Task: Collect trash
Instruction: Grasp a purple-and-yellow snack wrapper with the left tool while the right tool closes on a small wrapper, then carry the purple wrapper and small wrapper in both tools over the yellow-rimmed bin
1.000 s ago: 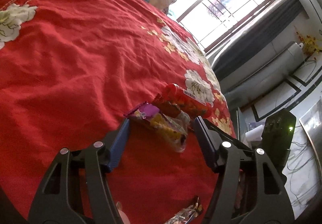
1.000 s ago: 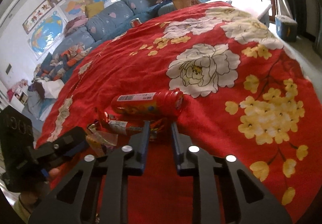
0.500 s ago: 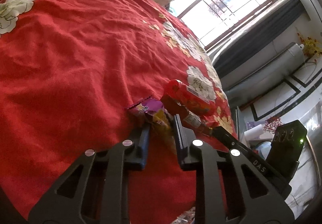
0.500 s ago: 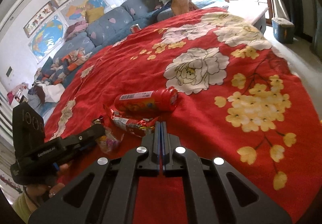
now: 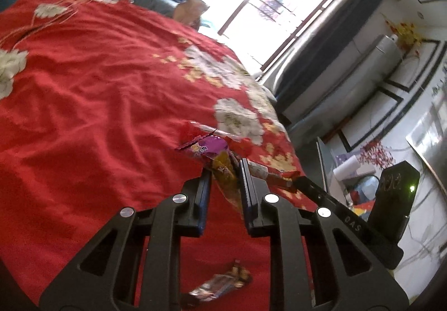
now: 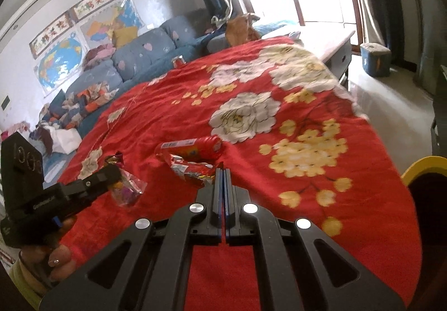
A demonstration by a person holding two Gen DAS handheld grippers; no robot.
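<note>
Pinching the purple-yellow snack wrapper (image 5: 220, 163) in my left tongs (image 5: 225, 171), newly closed, and the red foil wrapper (image 6: 192, 171) in my right tongs (image 6: 222, 174) (pressed together), I've lifted both off the red bedspread (image 6: 279, 171).

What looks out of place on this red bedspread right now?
Snack litter on the bedspread: a red tube lying on its side and a crumpled dark wrapper near the front edge. The left claw grips a purple-yellow wrapper; the right claw pinches a red foil wrapper.
</note>
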